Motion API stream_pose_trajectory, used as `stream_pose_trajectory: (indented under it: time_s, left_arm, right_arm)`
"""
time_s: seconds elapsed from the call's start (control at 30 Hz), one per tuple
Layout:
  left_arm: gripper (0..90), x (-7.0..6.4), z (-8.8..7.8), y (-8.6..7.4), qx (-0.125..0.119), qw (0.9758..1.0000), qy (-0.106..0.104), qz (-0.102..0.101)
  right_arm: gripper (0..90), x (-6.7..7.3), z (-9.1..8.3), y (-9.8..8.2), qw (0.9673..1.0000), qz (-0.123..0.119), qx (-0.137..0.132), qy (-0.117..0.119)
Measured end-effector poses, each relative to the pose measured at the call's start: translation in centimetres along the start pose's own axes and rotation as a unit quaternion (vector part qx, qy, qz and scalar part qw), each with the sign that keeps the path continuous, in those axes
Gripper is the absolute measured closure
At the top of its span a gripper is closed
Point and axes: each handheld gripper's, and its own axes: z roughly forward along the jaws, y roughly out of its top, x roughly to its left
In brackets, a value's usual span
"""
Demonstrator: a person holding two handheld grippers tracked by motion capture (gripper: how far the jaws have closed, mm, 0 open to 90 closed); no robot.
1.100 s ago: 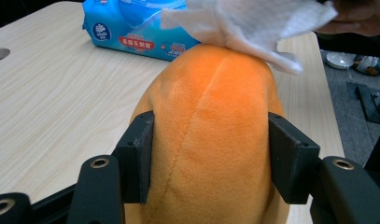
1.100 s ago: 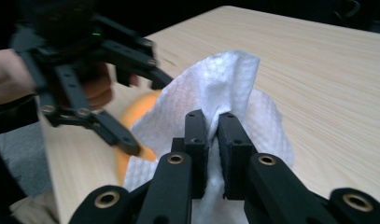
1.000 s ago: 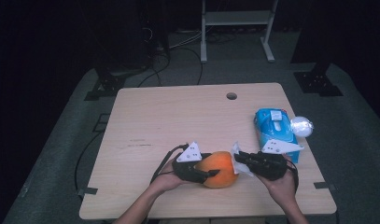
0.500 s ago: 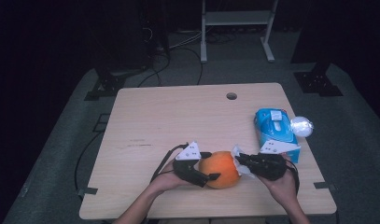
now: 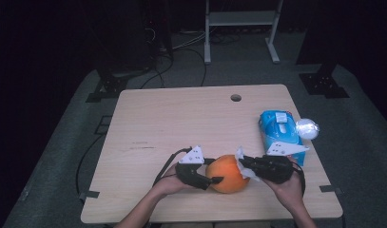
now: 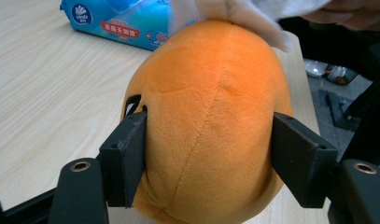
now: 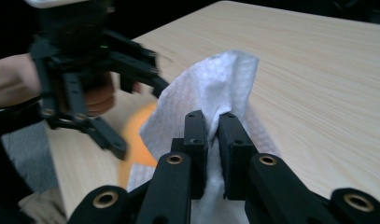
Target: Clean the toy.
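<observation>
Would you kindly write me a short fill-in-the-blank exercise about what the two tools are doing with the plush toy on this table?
1. The left tool has its jaws on either side of a plush toy whose colour is ____.
2. The right tool is shut on a white ____.
3. The blue pack of wipes lies nearest the table's ____ edge in the high view.
4. Beside that pack sits a crumpled ball of clear ____.

Missing words: orange; wipe; right; plastic
</observation>
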Motion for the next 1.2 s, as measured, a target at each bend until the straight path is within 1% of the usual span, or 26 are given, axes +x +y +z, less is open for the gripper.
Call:
stream_pose_trajectory:
  time_s: [0.03, 0.1, 0.13, 0.17, 0.2, 0.27, 0.3, 0.33, 0.4, 0.43, 0.47, 0.53, 0.57, 0.63, 0.73, 0.77, 0.8, 0.87, 0.9, 0.97, 1.0, 1.03, 1.1, 1.13, 1.17, 1.2]
  left_arm:
    - [32.5, 0.1, -0.1, -0.1, 0.002, 1.0, 0.001, -0.003]
    - [33.5, 0.2, -0.2, -0.2, 0.0, 1.0, 0.001, -0.006]
    - [33.5, 0.3, -0.2, -0.3, -0.005, 0.9999, 0.001, -0.013]
    - [33.5, 0.4, -0.2, -0.3, -0.006, 0.9999, 0.0, -0.015]
    - [33.4, 0.4, -0.2, -0.3, -0.007, 0.9999, 0.0, -0.016]
    - [33.0, 0.3, -0.1, -0.2, -0.008, 0.9999, 0.001, -0.015]
    - [32.7, 0.3, -0.1, -0.2, -0.008, 0.9999, 0.001, -0.015]
    - [32.6, 0.3, 0.0, -0.1, -0.007, 0.9999, 0.001, -0.012]
    - [32.6, 0.3, 0.1, -0.1, -0.006, 0.9999, 0.001, -0.012]
    - [32.6, 0.2, 0.1, -0.1, -0.007, 0.9999, 0.002, -0.012]
    - [32.6, 0.2, 0.1, -0.1, -0.006, 0.9999, 0.002, -0.011]
    - [31.9, 0.2, 0.0, -0.1, -0.005, 0.9999, 0.002, -0.011]
    - [30.9, 0.3, 0.0, -0.1, -0.009, 0.9999, -0.001, -0.014]
    - [27.3, 0.4, 0.0, -0.2, -0.015, 0.9997, -0.007, -0.02]
    - [18.1, 0.7, 0.0, -0.3, -0.023, 0.9994, -0.015, -0.024]
    - [18.1, 0.8, 0.1, -0.4, -0.025, 0.9992, -0.015, -0.026]
    - [10.1, 1.1, 0.4, -0.6, -0.016, 0.9993, -0.015, -0.031]
    - [6.6, 1.4, 0.9, -1.0, -0.014, 0.9986, -0.027, -0.043]
    - [4.9, 1.4, 0.9, -1.0, -0.014, 0.9986, -0.027, -0.043]
    - [4.6, 1.6, 1.6, -1.3, -0.014, 0.9979, -0.041, -0.048]
    - [5.0, 1.6, 1.7, -1.4, -0.017, 0.9976, -0.044, -0.05]
    - [13.8, 1.6, 1.5, -1.3, -0.019, 0.9978, -0.046, -0.043]
    - [26.1, 1.6, 1.2, -1.2, -0.019, 0.998, -0.044, -0.042]
    - [26.1, 1.5, 0.7, -0.7, -0.016, 0.9982, -0.04, -0.043]
    - [31.2, 1.3, 0.4, -0.3, -0.019, 0.9983, -0.035, -0.042]
    - [33.4, 1.2, 0.1, -0.1, -0.02, 0.9987, -0.029, -0.037]
  right_arm:
    - [81.9, 0.7, 0.6, 0.2, 0.9998, -0.019, 0.01, 0.001]
    - [81.8, 0.7, 0.6, 0.2, 0.9998, -0.02, 0.011, 0.001]
    - [82.0, -0.2, 0.5, -0.2, 0.9999, -0.003, 0.01, 0.002]
    - [82.0, -0.5, 0.4, -0.4, 0.9999, -0.003, 0.014, -0.006]
    - [82.0, -1.0, 0.2, -0.6, 0.9997, 0.004, 0.017, -0.016]
    - [82.0, -1.7, -0.3, -1.0, 0.9994, 0.023, 0.012, -0.022]
    - [82.0, -1.7, -0.3, -1.0, 0.9994, 0.023, 0.012, -0.022]
    - [82.0, -1.4, -0.4, -0.7, 0.9996, 0.022, 0.005, -0.019]
    - [82.1, -1.2, -0.3, -0.6, 0.9997, 0.021, 0.003, -0.015]
    - [82.0, -0.7, 0.0, -0.3, 0.9998, 0.016, 0.001, -0.007]
    - [82.0, 0.4, 0.6, 0.2, 1.0, 0.0, 0.002, 0.004]
    - [81.8, 1.0, 0.9, 0.4, 0.9999, -0.013, 0.007, 0.003]
    - [81.6, 1.0, 0.9, 0.4, 0.9998, -0.018, 0.008, 0.001]
    - [81.7, 0.4, 0.9, 0.1, 0.9999, -0.008, 0.01, 0.006]
    - [81.8, -0.5, 0.7, -0.4, 0.9999, 0.008, 0.012, 0.008]
    - [81.8, -0.5, 0.7, -0.4, 0.9999, 0.008, 0.012, 0.008]
    - [81.8, -0.6, 0.5, -0.5, 0.9998, 0.004, 0.016, 0.005]
    - [81.6, -0.8, 0.3, -0.5, 0.9997, 0.006, 0.02, 0.01]
    - [81.6, -0.8, 0.3, -0.5, 0.9997, 0.006, 0.02, 0.01]
    - [81.5, -1.1, 0.4, -0.6, 0.9997, 0.012, 0.019, 0.014]
    - [81.5, -1.2, 0.4, -0.7, 0.9996, 0.015, 0.019, 0.015]
    - [81.5, -1.2, 0.3, -0.7, 0.9996, 0.016, 0.019, 0.011]
    - [81.5, -1.1, 0.2, -0.6, 0.9998, 0.015, 0.015, 0.007]
    - [81.6, -1.1, 0.2, -0.6, 0.9998, 0.015, 0.011, 0.004]
    - [81.8, -0.8, 0.0, -0.3, 0.9999, 0.012, 0.004, -0.002]
    - [82.0, -0.4, -0.2, 0.0, 0.9999, 0.008, -0.005, -0.007]
